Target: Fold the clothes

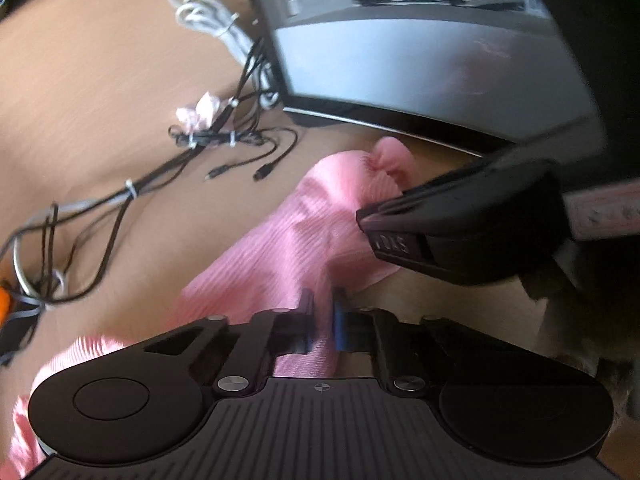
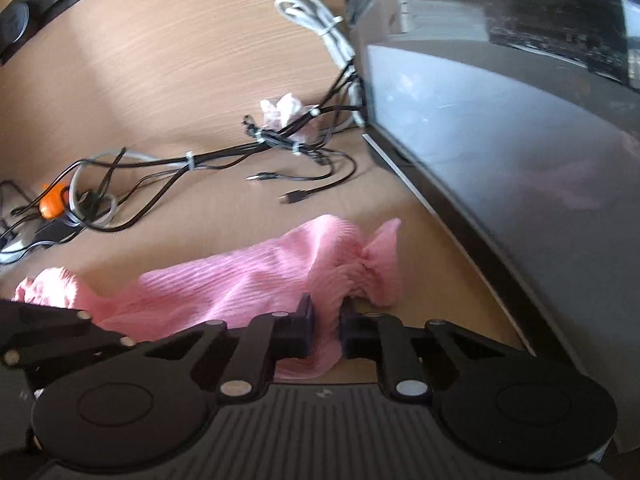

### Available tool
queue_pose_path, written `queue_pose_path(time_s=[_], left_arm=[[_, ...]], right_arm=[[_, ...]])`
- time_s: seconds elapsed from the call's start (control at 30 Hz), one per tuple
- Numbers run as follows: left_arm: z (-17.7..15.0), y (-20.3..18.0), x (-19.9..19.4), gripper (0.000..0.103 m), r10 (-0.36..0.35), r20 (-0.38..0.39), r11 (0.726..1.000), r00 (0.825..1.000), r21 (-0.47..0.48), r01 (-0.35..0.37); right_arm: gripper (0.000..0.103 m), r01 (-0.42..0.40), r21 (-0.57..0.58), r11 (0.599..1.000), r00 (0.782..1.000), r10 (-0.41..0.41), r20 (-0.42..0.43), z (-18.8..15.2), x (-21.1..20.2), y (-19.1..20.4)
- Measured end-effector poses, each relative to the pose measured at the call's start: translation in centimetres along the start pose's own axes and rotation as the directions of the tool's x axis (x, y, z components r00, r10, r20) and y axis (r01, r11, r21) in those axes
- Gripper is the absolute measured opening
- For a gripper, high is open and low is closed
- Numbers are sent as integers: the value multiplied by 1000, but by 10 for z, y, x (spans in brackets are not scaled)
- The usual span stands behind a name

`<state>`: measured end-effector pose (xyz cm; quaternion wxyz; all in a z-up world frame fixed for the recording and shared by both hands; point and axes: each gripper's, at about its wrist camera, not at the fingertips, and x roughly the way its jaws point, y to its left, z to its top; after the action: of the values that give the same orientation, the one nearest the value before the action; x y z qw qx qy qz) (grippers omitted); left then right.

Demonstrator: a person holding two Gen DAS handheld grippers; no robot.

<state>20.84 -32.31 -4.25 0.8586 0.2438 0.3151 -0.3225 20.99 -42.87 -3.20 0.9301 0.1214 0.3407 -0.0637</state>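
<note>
- A pink ribbed garment [image 2: 248, 280] is seen lying on the wooden bench [image 2: 160, 60], stretched along the near edge, close to a large dark monitor [image 2: 500, 140] that stands at the right side.
- The left gripper [image 1: 322, 312] is closed on the pink cloth; a fold of the cloth is pinched between its two fingers, which are almost together.
- The right gripper [image 2: 326, 320] is also closed on the garment, near the bunched end of it, and cloth is pressed between its pads.
- In the left wrist view the right gripper is seen from the side, with its tip on the cloth, just in front of the monitor.
- A bundle of black cables [image 2: 280, 136] with white ties is spread over the middle of the bench, well apart from the garment.
- A coiled white cable [image 2: 304, 8] is lying toward the far edge, just beside the monitor.
- An orange object [image 2: 54, 200] is tangled among the cables at the left side.
- A small crumpled pale thing [image 2: 282, 110] is lying under the cable bundle; what it is cannot be told.
</note>
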Motion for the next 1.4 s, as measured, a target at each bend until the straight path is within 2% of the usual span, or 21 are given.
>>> queue_pose_path(time_s=[0.1, 0.2, 0.27, 0.4, 0.53, 0.57, 0.6, 0.63, 0.67, 0.7, 0.73, 0.8, 0.83, 0.9, 0.93, 1.0, 1.03, 1.17, 1.27, 1.33, 1.4], left_arm=[[4, 9, -9, 8, -16, -1, 999, 1000, -50, 16], [9, 23, -47, 8, -5, 72, 996, 997, -86, 11], [7, 37, -73, 8, 16, 113, 993, 993, -118, -3], [-15, 71, -122, 8, 106, 149, 975, 983, -209, -73], [-57, 108, -161, 9, 214, 112, 932, 970, -321, -169], [-69, 118, -166, 13, 227, 89, 917, 970, -354, -182], [-82, 128, -170, 22, 227, 63, 902, 972, -390, -185], [-96, 138, -174, 36, 220, 35, 883, 975, -431, -184], [-112, 150, -178, 43, 205, 9, 859, 979, -480, -175], [-125, 160, -182, 56, 184, -6, 833, 983, -530, -159], [-141, 170, -188, 65, 160, -13, 797, 987, -588, -136], [-165, 187, -199, 80, 121, -1, 721, 993, -687, -89], [-174, 195, -203, 84, 109, 10, 682, 994, -728, -68], [-181, 207, -202, 90, 103, 19, 627, 995, -777, -50], [-181, 211, -199, 91, 106, 19, 620, 994, -783, -51], [-177, 216, -189, 91, 108, 23, 630, 994, -775, -50], [-173, 214, -182, 91, 93, 24, 649, 995, -759, -42], [-165, 199, -157, 90, 3, 19, 732, 1000, -682, 11], [-165, 188, -141, 91, -52, -13, 750, 999, -661, 30], [-168, 184, -133, 93, -75, -15, 750, 997, -660, 46], [-169, 180, -129, 95, -69, -11, 755, 998, -655, 45]], right_arm=[[10, -51, -28, 998, 998, 51, 23, 9, -16, 5], [10, -109, -86, 990, 990, 116, 80, 27, -44, 22], [10, -155, -158, 975, 976, 176, 129, 39, -66, 45], [10, -250, -320, 914, 933, 316, 174, 53, -99, 109], [10, -334, -456, 825, 890, 436, 136, 41, -108, 182], [10, -373, -464, 804, 875, 471, 112, 37, -106, 196], [18, -415, -466, 781, 858, 506, 85, 33, -103, 208], [26, -456, -468, 757, 839, 541, 58, 28, -100, 221], [46, -484, -464, 742, 827, 561, 34, 25, -99, 228], [58, -507, -458, 730, 818, 575, 12, 22, -99, 234], [61, -516, -457, 725, 813, 582, 5, 20, -102, 235], [71, -490, -441, 752, 834, 552, 13, 18, -101, 224], [72, -475, -432, 767, 846, 533, 17, 17, -100, 218], [73, -392, -405, 826, 902, 433, 10, 11, -86, 202], [73, -336, -401, 852, 931, 366, -3, 5, -77, 195], [73, -262, -424, 867, 962, 271, -39, -10, -63, 184], [73, -233, -444, 865, 971, 232, -57, -17, -57, 181], [73, -186, -506, 842, 982, 150, -110, -46, -52, 173], [73, -172, -523, 835, 985, 133, -111, -59, -56, 174], [73, -173, -528, 832, 984, 127, -123, -66, -55, 171], [73, -157, -539, 828, 986, 102, -130, -71, -47, 168]])
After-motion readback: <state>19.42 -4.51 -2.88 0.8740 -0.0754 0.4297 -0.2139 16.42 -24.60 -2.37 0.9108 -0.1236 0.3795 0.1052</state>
